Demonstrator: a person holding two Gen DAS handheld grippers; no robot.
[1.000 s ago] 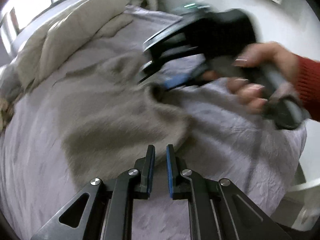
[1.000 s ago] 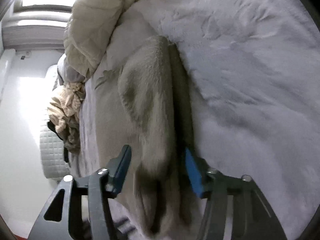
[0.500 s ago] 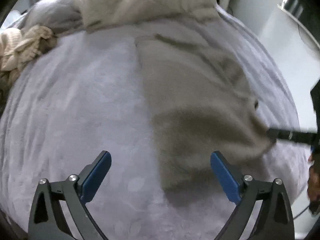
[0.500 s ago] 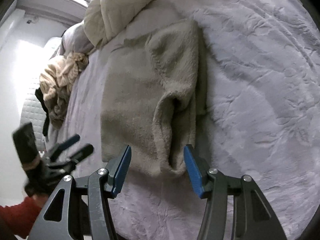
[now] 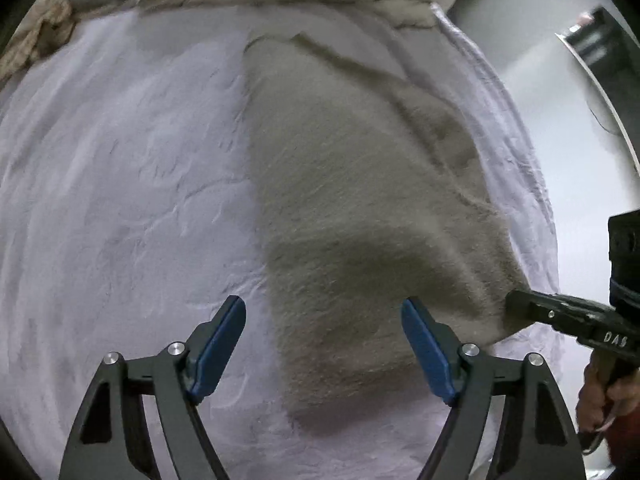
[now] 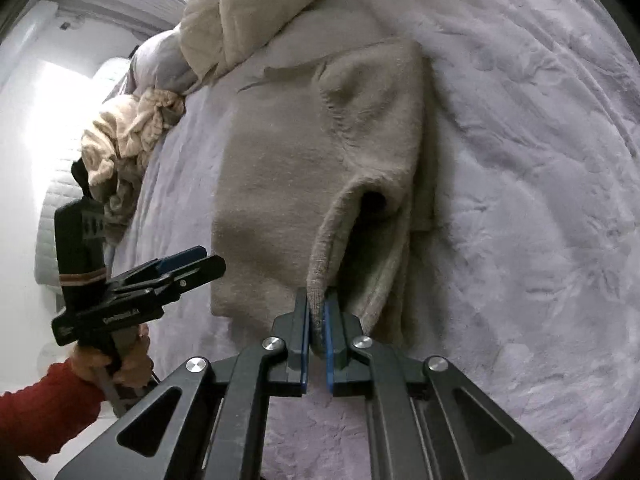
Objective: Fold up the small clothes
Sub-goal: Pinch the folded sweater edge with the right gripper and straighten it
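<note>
A beige fuzzy sweater (image 5: 352,184) lies flat on the lavender bed cover (image 5: 120,168). My left gripper (image 5: 324,344) is open and hovers over the sweater's near left edge, with nothing between its blue pads (image 5: 218,344). In the right wrist view the sweater (image 6: 276,176) has one sleeve (image 6: 376,120) folded across it. My right gripper (image 6: 318,320) is shut on the sleeve's cuff, which is lifted a little off the body. The left gripper (image 6: 204,262) appears there beside the sweater's left hem. The right gripper (image 5: 514,306) pinches the sweater's right corner.
A cream quilted duvet (image 6: 260,12) is bunched at the head of the bed. A crumpled pile of beige clothes (image 6: 128,132) lies at the far left of the bed. The bed's edge (image 5: 536,184) drops off beside the sweater. A hand in a red sleeve (image 6: 40,400) holds the left gripper.
My left gripper has opened and swung away to the sweater's left edge. My right gripper, open around the sleeve before, has shut on its cuff.
</note>
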